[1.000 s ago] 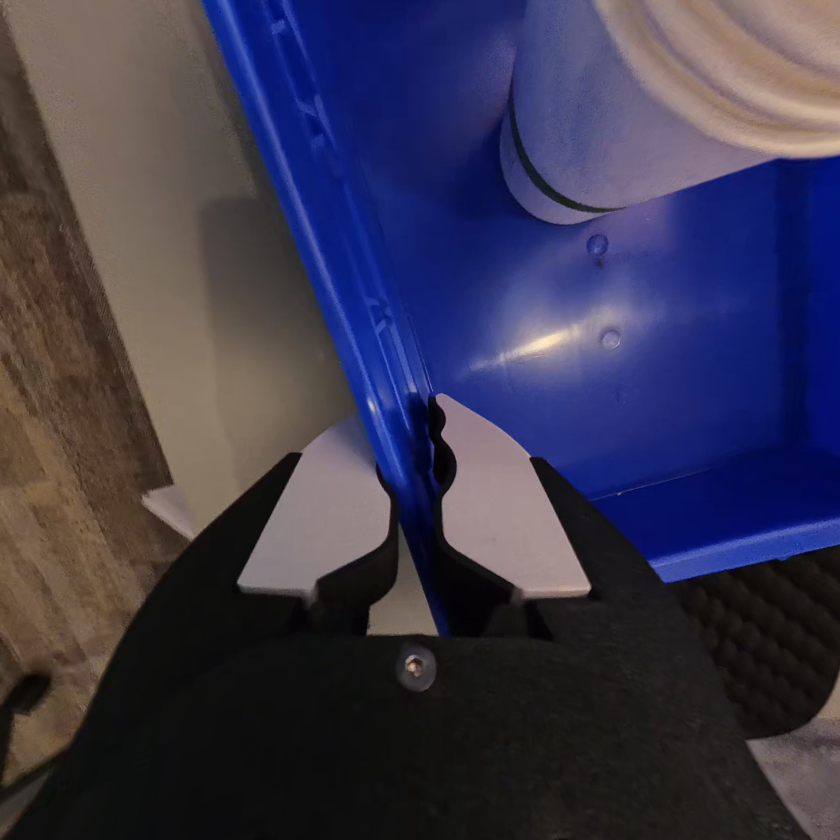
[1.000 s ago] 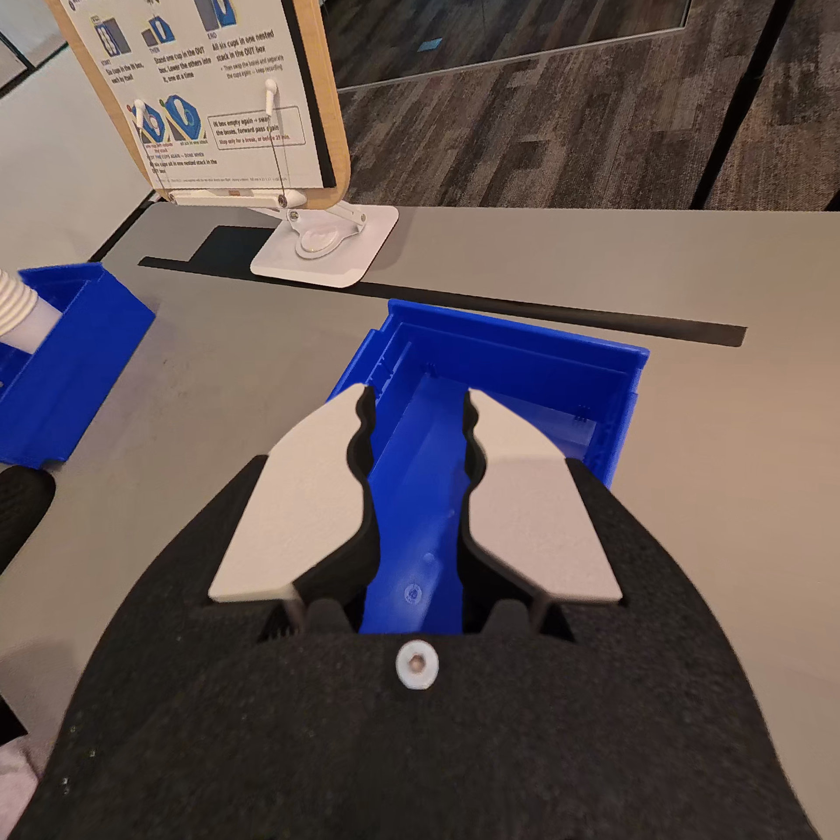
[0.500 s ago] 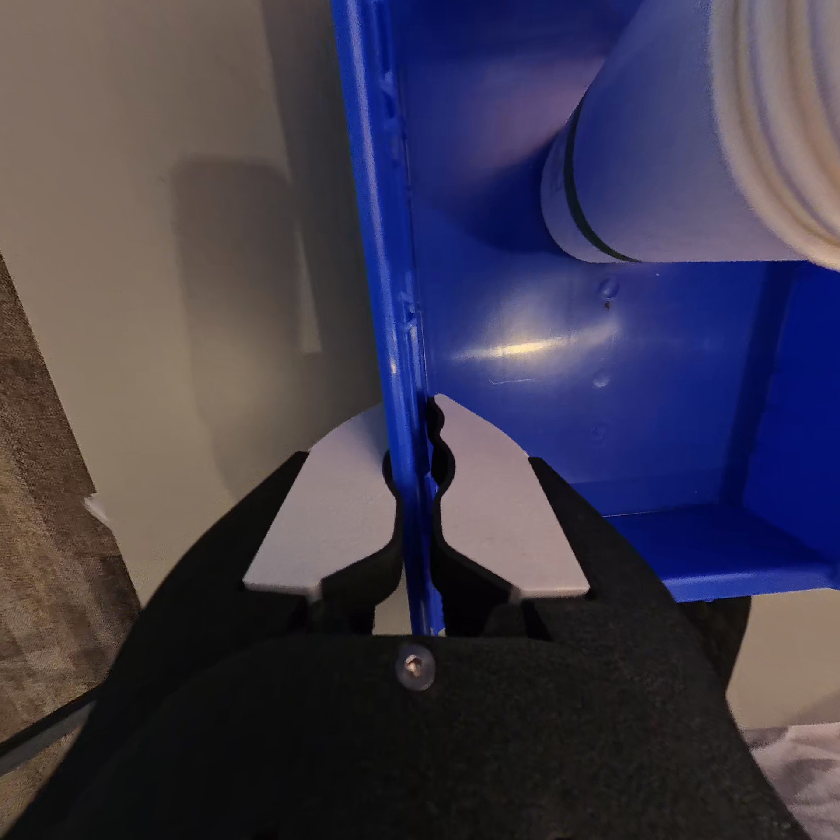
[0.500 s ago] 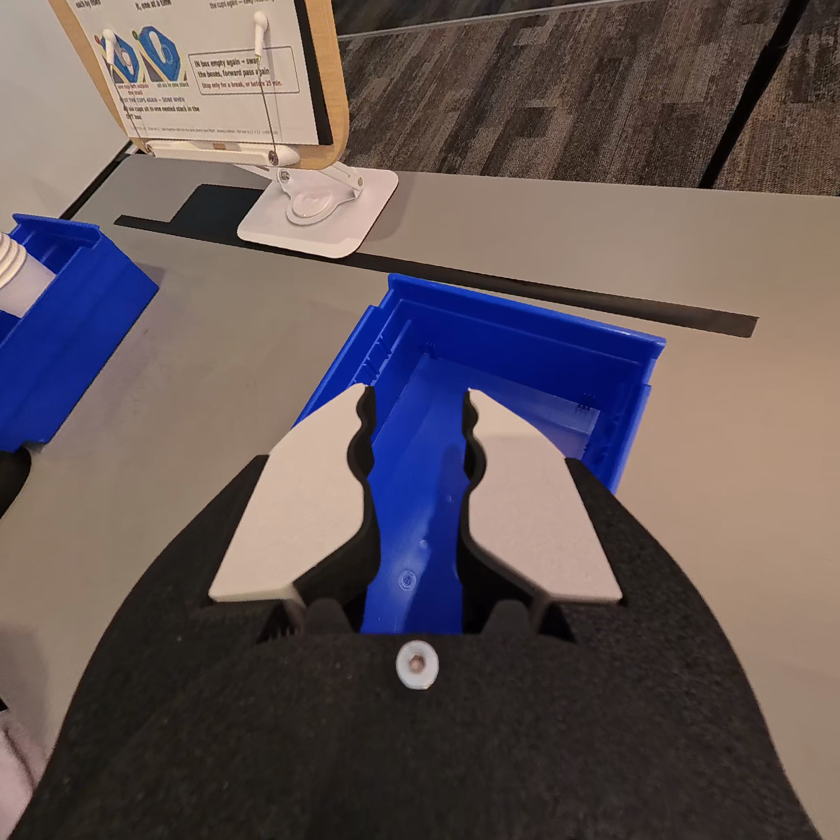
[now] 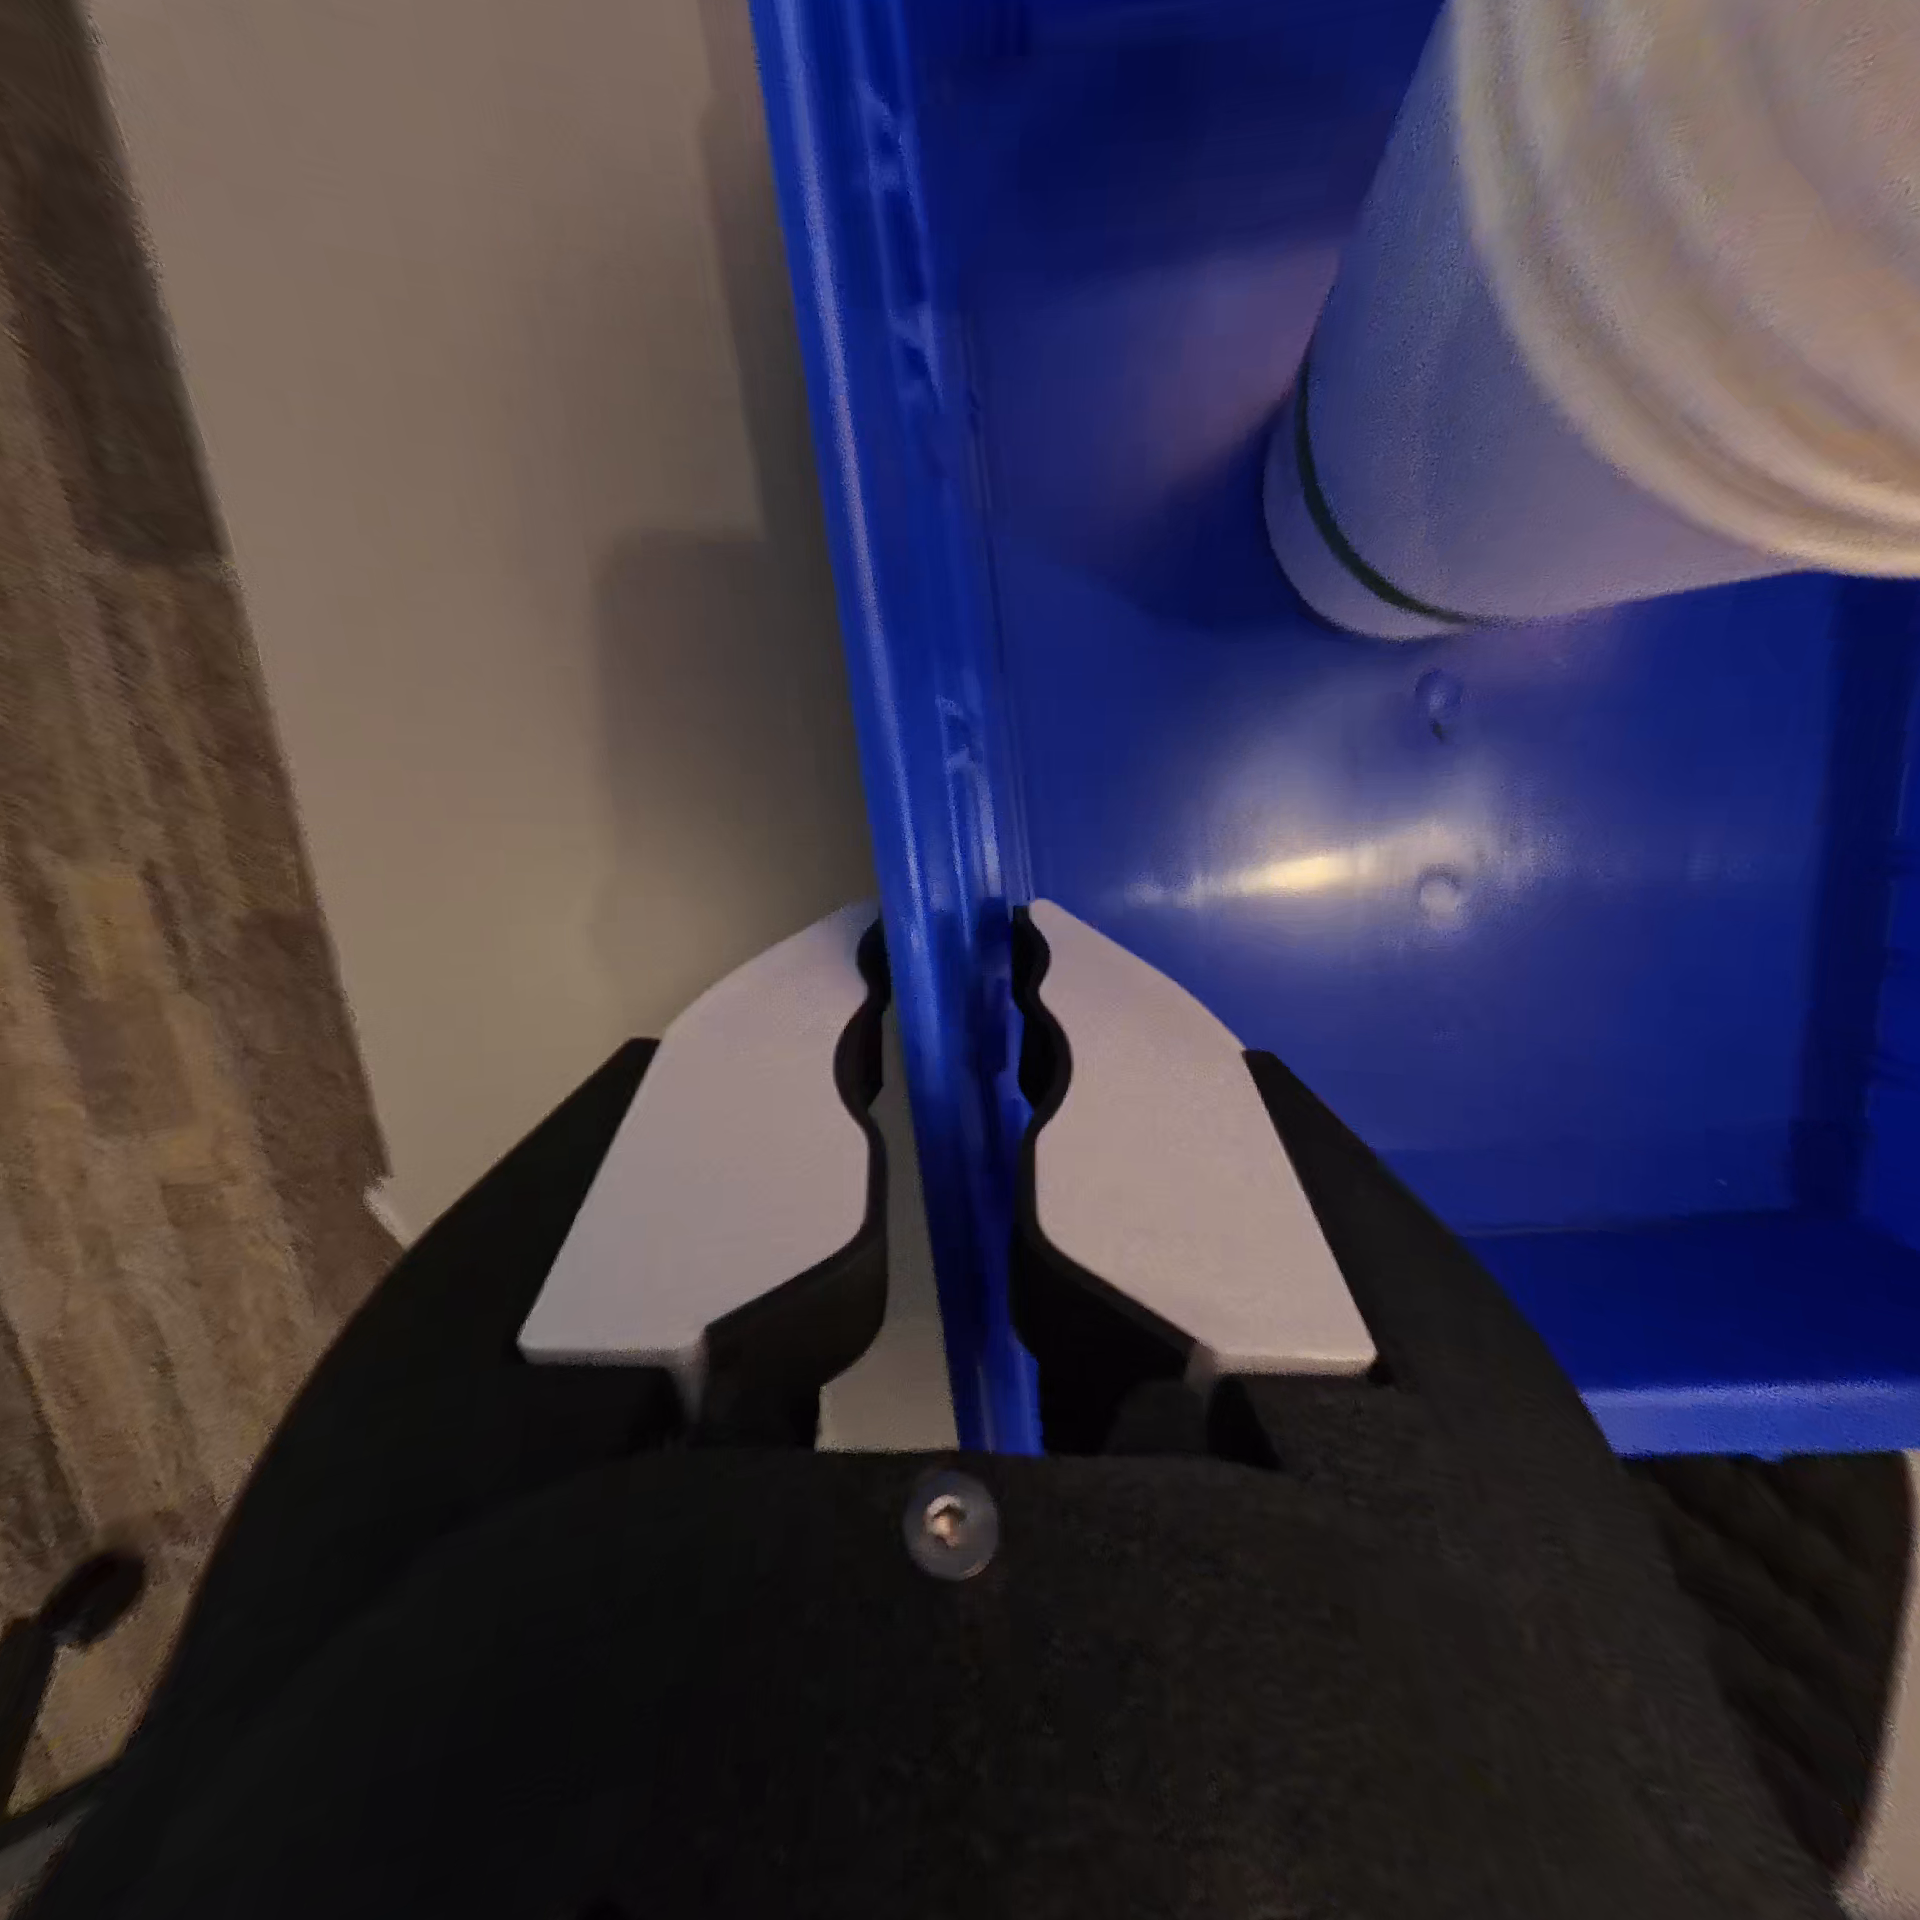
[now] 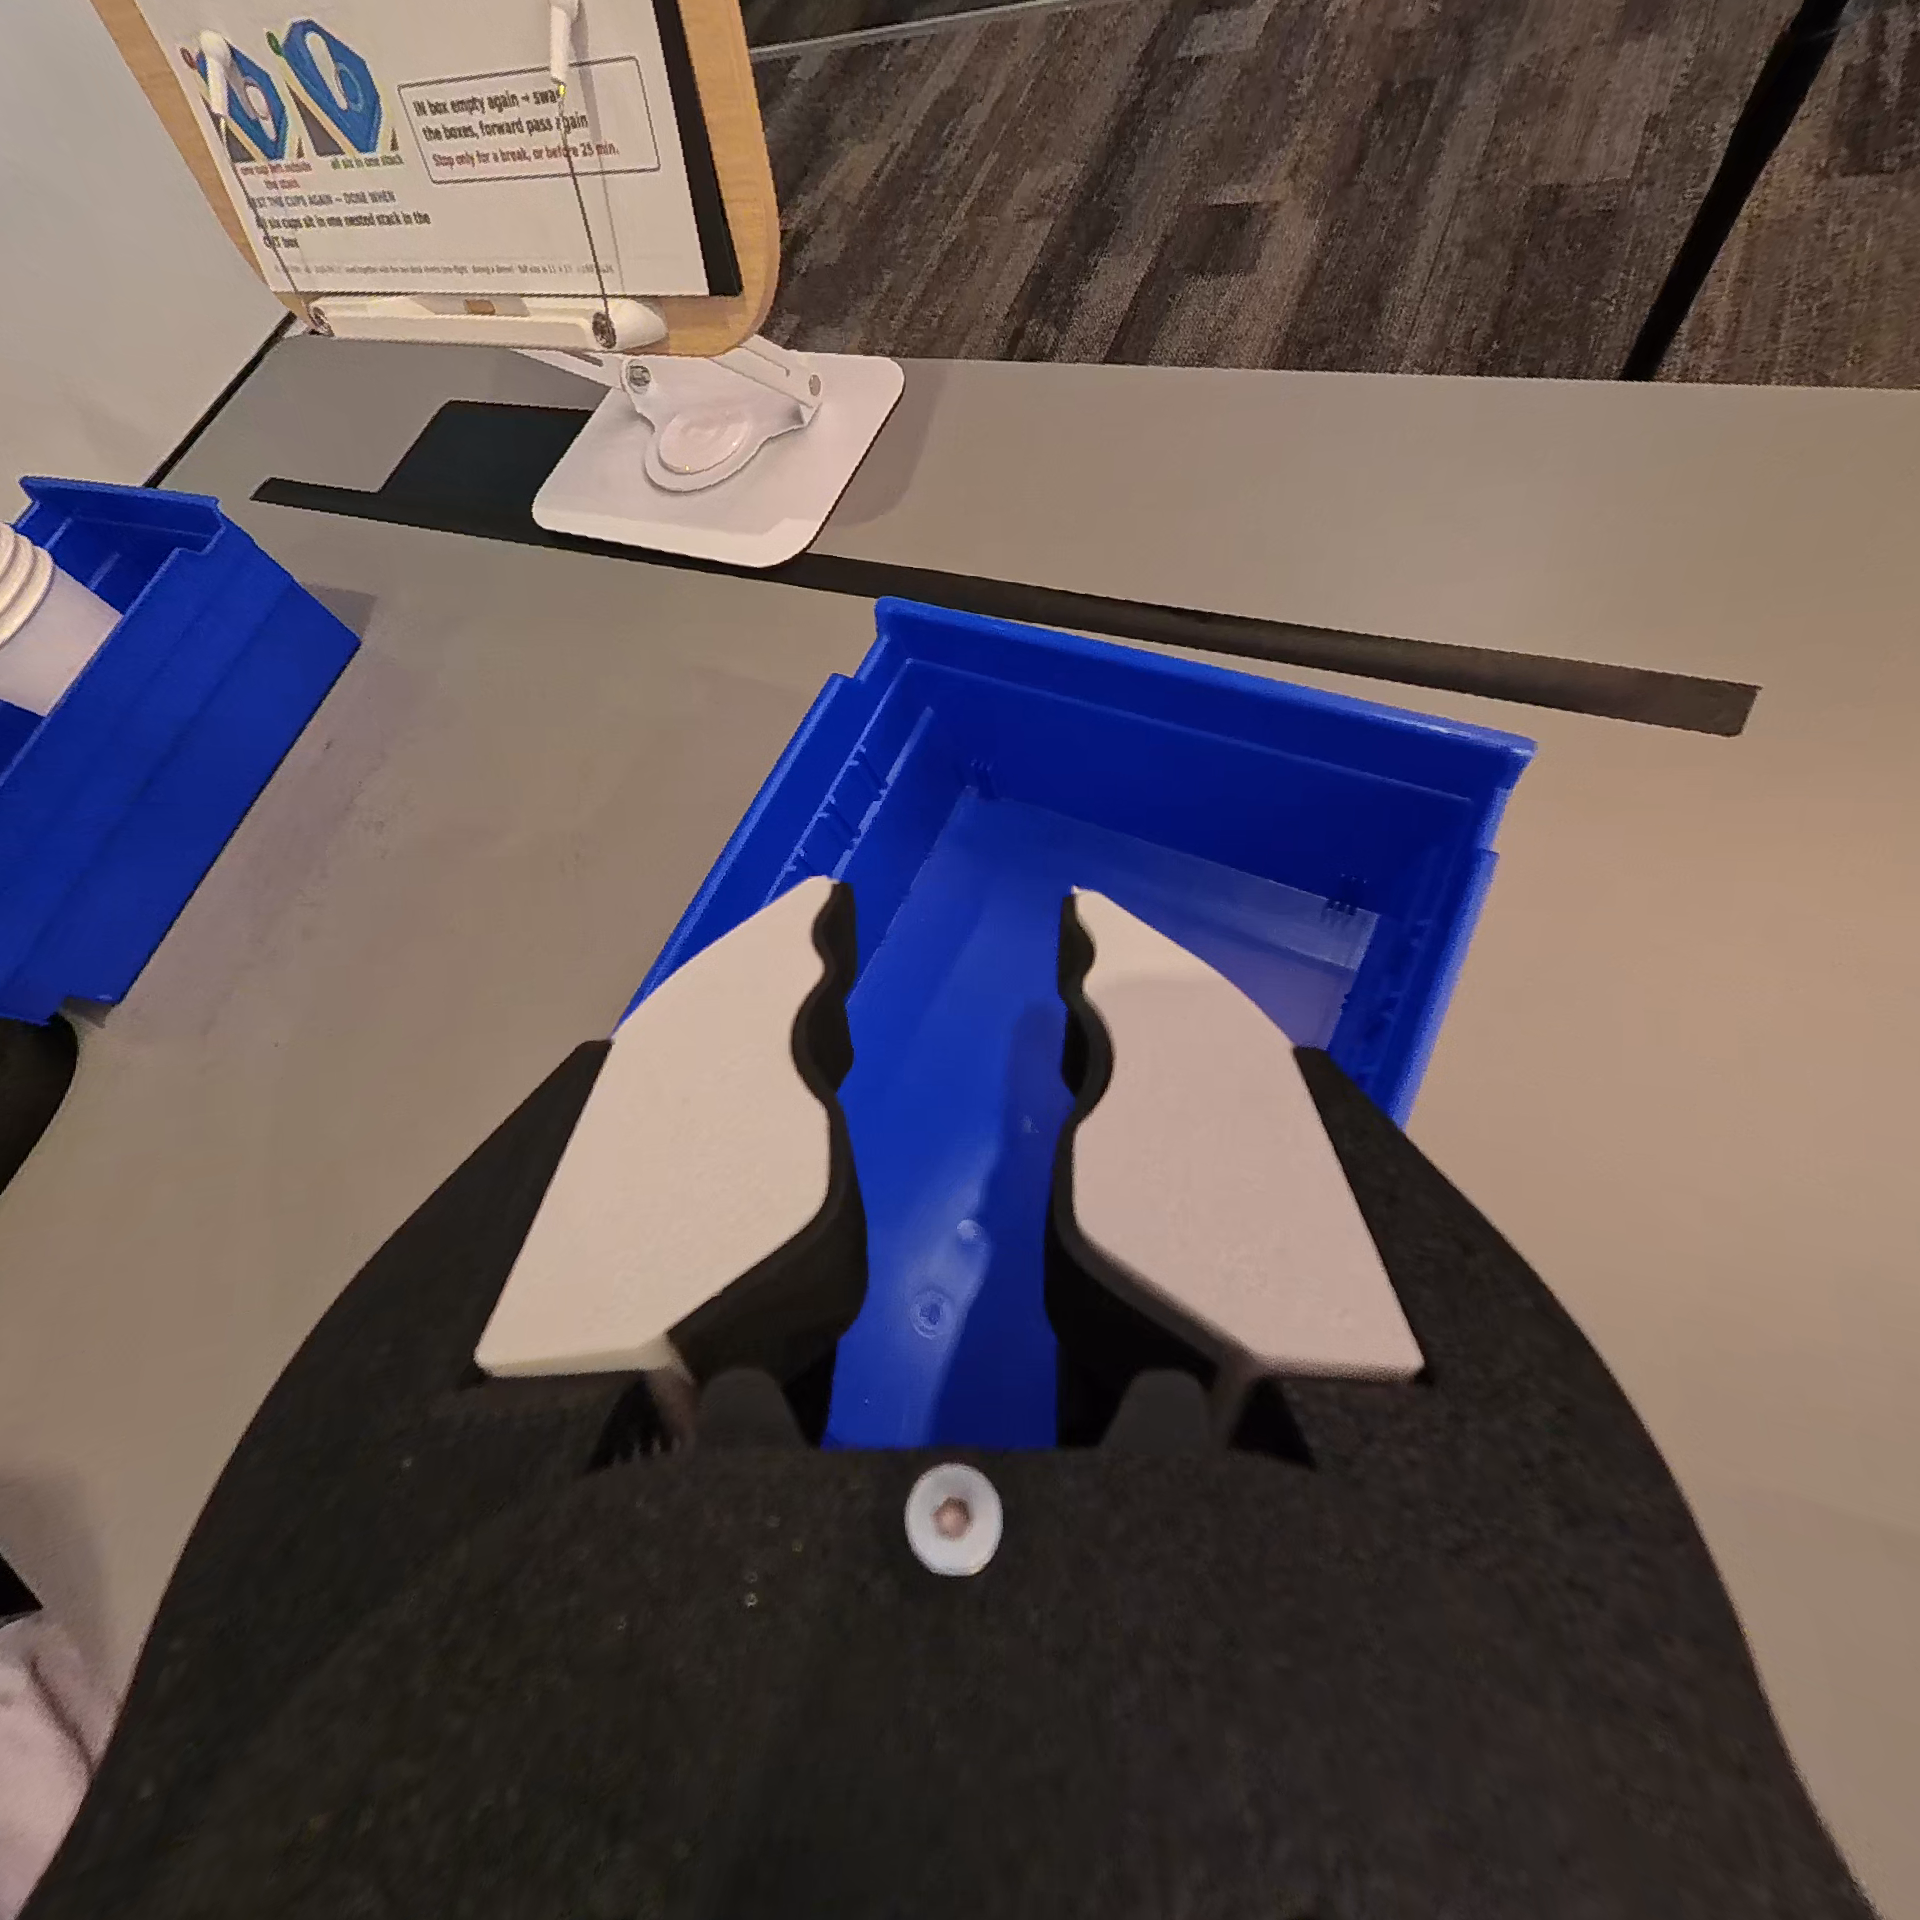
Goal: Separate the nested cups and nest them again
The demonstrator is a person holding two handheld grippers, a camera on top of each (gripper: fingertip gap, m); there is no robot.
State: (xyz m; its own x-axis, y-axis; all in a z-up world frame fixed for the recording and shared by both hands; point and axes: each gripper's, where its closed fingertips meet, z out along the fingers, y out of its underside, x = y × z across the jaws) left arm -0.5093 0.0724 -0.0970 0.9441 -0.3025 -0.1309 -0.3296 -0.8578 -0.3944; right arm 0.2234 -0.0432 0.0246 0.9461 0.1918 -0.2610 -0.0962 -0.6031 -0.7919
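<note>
My left gripper (image 5: 948, 925) is shut on the left side wall of a blue bin (image 5: 914, 623). One finger is outside the wall and one inside. A nested stack of white cups (image 5: 1558, 343) lies on its side in that bin, rims toward the upper right. The same bin (image 6: 156, 727) and the cups (image 6: 42, 623) show at the left edge of the right wrist view. My right gripper (image 6: 951, 899) is open and empty, above the near end of a second blue bin (image 6: 1195, 727) that holds nothing visible.
A grey table (image 6: 1351, 520) carries both bins, with a black strip (image 6: 1351, 665) along the back. An instruction board on a white stand (image 6: 717, 468) is at the back left. Wood-look floor (image 6: 1299, 177) lies beyond the table.
The left-held bin has swung in view, its wall tilting back after being upright. The right gripper has moved forward and lower over the second bin. Both grips are unchanged.
</note>
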